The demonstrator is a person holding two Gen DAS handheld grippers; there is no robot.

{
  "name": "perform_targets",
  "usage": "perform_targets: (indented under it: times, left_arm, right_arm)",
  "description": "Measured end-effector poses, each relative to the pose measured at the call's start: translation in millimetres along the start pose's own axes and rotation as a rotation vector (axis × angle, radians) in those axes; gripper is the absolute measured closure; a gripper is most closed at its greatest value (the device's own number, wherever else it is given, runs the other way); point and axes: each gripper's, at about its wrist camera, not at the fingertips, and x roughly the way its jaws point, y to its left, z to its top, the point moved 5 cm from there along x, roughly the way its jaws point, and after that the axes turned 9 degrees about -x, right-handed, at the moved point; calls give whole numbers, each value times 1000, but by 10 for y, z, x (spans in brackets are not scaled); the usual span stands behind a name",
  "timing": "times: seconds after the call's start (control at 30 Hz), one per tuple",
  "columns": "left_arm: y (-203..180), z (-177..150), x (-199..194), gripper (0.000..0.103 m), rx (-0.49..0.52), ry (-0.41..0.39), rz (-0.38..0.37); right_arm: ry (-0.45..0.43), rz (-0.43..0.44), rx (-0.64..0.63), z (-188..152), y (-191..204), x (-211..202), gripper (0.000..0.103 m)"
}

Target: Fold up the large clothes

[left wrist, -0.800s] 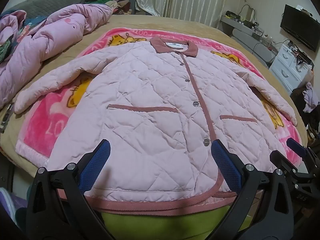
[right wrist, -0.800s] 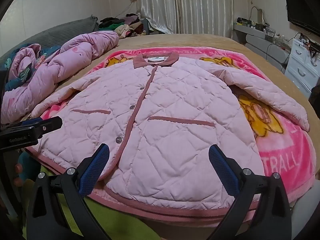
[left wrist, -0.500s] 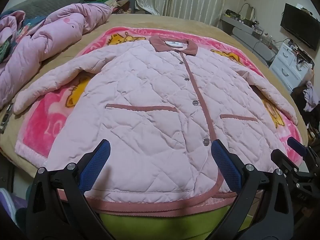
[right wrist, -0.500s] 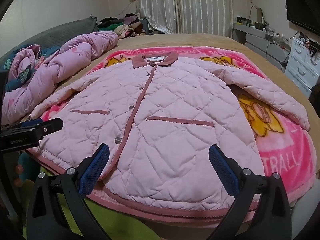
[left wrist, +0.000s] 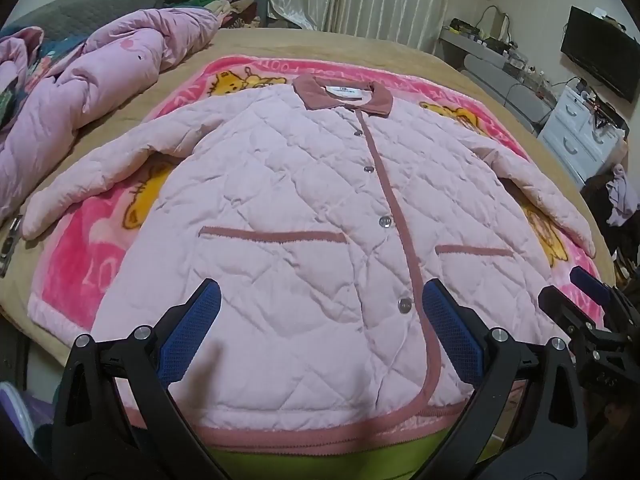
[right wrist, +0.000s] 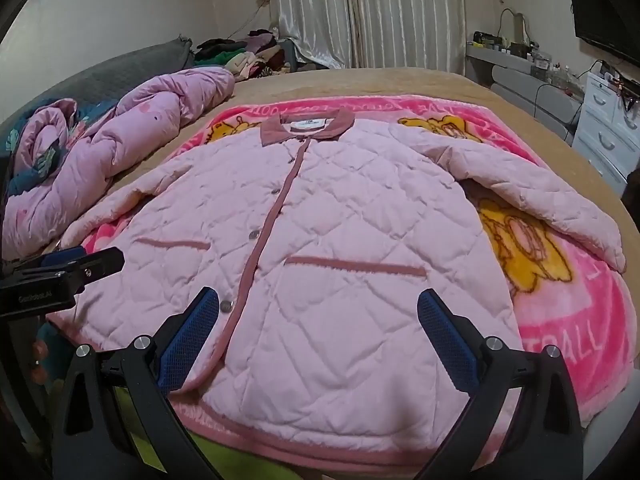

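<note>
A pale pink quilted jacket [left wrist: 304,216] [right wrist: 344,248] with darker pink collar, placket and pocket trims lies flat, buttoned, front up, sleeves spread out to both sides. My left gripper [left wrist: 320,332] is open and empty, above the jacket's lower left front near the hem. My right gripper [right wrist: 318,332] is open and empty, above the lower right front. The right gripper shows at the right edge of the left wrist view [left wrist: 588,312]; the left gripper shows at the left edge of the right wrist view [right wrist: 68,272].
The jacket lies on a pink cartoon blanket [left wrist: 80,264] [right wrist: 572,320] on a tan bed [left wrist: 360,48]. A bunched pink quilt [left wrist: 100,76] [right wrist: 120,152] lies at the left. White drawers [left wrist: 576,136] and a TV [left wrist: 600,64] stand at the right. Curtains hang behind.
Both grippers have drifted slightly; the view of the jacket shifted a little. Nothing was grasped and the jacket has not moved.
</note>
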Motion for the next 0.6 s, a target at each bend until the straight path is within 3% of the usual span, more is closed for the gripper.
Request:
perform_targets:
  times: [0.6]
  left_arm:
    - [4, 449, 234, 8, -11, 16, 14]
  right_arm:
    - [-21, -16, 32, 463, -223, 408, 4]
